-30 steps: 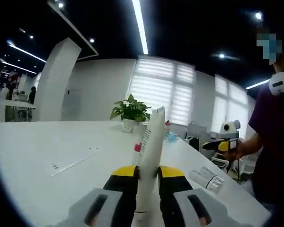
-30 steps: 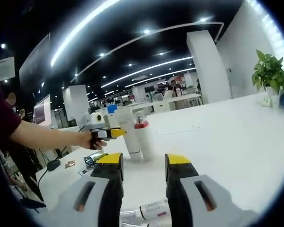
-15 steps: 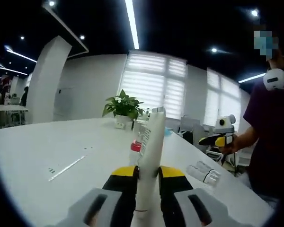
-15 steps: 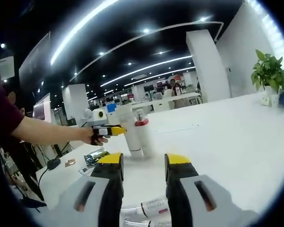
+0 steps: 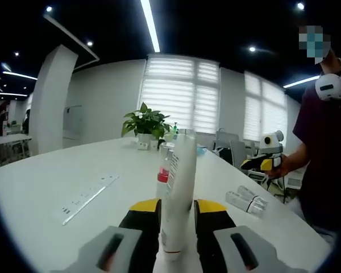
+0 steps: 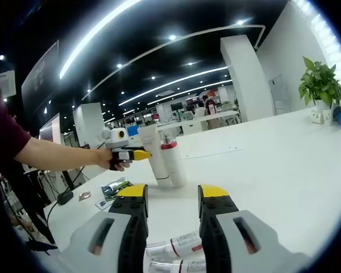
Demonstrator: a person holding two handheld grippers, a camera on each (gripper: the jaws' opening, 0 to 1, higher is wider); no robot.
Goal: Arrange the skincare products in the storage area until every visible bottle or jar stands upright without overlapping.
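Observation:
A tall white tube (image 5: 178,187) stands upright between the jaws of my left gripper (image 5: 177,206), which is shut on it; its base is at the tabletop. Just behind it stands a clear bottle with a red cap (image 5: 164,177). In the right gripper view the same white tube (image 6: 153,153) and red-capped bottle (image 6: 173,164) stand side by side, with the left gripper (image 6: 132,154) against the tube. My right gripper (image 6: 171,194) is open with nothing in it. Two small tubes (image 6: 176,248) lie flat on the table below its jaws. From the left gripper view they are the lying tubes (image 5: 247,200), near the right gripper (image 5: 262,164).
The long white table (image 5: 57,176) carries a flat power strip (image 5: 86,197) at the left and a potted plant (image 5: 145,122) at the far end. A person's arm (image 6: 57,156) reaches in from the left. Cables and small items (image 6: 111,189) lie at the table's left edge.
My left gripper has come down with the white tube, which now sits lower beside the red-capped bottle. The right gripper view has shifted slightly, showing more of the lying tubes.

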